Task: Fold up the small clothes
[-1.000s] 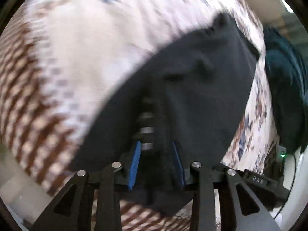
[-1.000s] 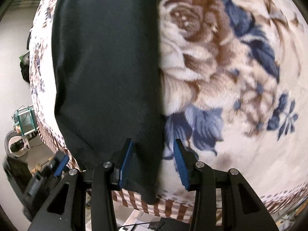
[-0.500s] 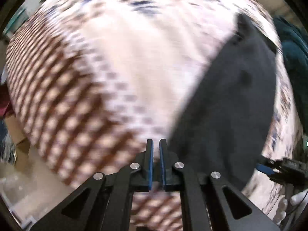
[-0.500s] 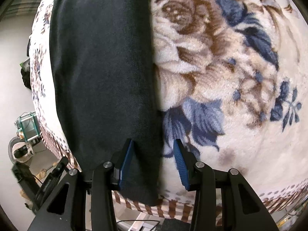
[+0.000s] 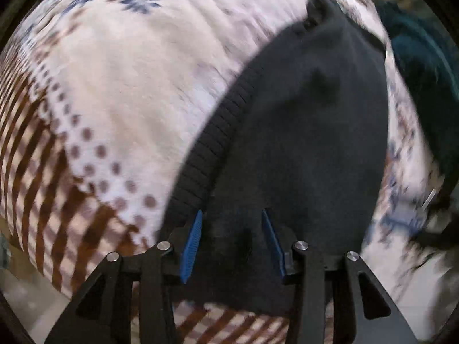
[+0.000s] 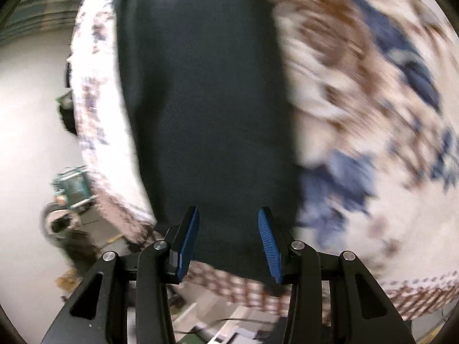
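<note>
The long dark knitted garment (image 5: 309, 132) ran straight ahead of both grippers. The left gripper (image 5: 232, 243), jaws just reopened, straddled its near ribbed hem ungripped; the right gripper (image 6: 229, 240) gaped likewise.

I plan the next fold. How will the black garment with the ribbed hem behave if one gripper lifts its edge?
The black garment lies limp and flat on the floral blanket, so it would probably droop. Its ribbed hem looks thicker, perhaps easier to pinch. The plush blanket may drag on it.

Support surface: a plush floral blanket (image 6: 373, 91) with a brown checked border (image 5: 57, 195). A black garment (image 5: 309, 143) lies flat on the blanket, its ribbed hem (image 5: 218, 143) near that border.
</note>
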Demonstrator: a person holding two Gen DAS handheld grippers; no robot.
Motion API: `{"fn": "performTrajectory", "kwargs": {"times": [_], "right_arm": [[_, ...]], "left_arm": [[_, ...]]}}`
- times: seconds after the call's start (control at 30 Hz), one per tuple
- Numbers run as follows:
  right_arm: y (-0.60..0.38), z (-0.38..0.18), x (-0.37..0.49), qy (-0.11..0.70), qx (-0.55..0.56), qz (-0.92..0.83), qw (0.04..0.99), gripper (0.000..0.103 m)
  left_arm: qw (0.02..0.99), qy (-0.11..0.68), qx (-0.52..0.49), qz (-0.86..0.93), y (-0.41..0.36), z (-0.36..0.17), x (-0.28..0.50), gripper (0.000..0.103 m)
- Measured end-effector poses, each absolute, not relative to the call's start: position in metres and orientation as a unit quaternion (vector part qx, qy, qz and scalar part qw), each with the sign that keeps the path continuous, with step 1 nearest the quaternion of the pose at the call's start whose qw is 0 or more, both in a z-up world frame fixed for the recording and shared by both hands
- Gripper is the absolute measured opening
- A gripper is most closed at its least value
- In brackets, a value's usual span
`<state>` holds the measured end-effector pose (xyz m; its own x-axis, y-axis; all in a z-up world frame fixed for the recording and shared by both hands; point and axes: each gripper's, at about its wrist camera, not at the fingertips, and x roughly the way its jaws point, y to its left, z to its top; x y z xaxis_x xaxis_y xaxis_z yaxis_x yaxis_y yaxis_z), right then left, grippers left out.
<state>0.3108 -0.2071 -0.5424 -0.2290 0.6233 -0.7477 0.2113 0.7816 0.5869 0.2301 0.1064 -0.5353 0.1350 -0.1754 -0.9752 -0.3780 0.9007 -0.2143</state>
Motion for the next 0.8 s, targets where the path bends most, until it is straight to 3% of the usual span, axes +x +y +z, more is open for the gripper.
{"fn": "performTrajectory", "kwargs": {"times": [0.07, 0.1, 0.13, 0.17, 0.47, 0.5, 0.53, 0.57, 0.8], "right_arm": [[-0.188, -0.535, 0.334, 0.757, 0.287, 0.202, 0.552, 0.055], [-0.172, -0.532, 0.351, 0.755, 0.290, 0.213, 0.549, 0.057], [-0.160, -0.530, 0.363, 0.753, 0.290, 0.219, 0.549, 0.057], [-0.146, -0.527, 0.378, 0.750, 0.286, 0.226, 0.552, 0.057], [-0.031, -0.547, 0.475, 0.763, 0.176, 0.173, 0.597, 0.057], [-0.024, -0.553, 0.478, 0.766, 0.165, 0.164, 0.599, 0.050], [-0.019, -0.557, 0.480, 0.768, 0.148, 0.154, 0.604, 0.017], [-0.017, -0.561, 0.479, 0.768, 0.133, 0.145, 0.610, 0.003], [-0.014, -0.552, 0.479, 0.750, 0.147, 0.134, 0.631, 0.003]], "left_arm": [[0.727, 0.651, -0.204, 0.078, 0.102, -0.542, 0.227, 0.037], [0.734, 0.642, -0.207, 0.081, 0.104, -0.540, 0.225, 0.030], [0.745, 0.630, -0.202, 0.086, 0.107, -0.537, 0.220, 0.007], [0.750, 0.626, -0.195, 0.088, 0.109, -0.535, 0.219, 0.004], [0.767, 0.603, -0.205, 0.077, 0.137, -0.524, 0.194, 0.004], [0.767, 0.603, -0.206, 0.074, 0.142, -0.522, 0.189, 0.004], [0.770, 0.599, -0.204, 0.078, 0.136, -0.523, 0.190, 0.004], [0.771, 0.597, -0.207, 0.078, 0.142, -0.521, 0.187, 0.004], [0.771, 0.583, -0.235, 0.107, 0.177, -0.520, 0.178, 0.002]]}}
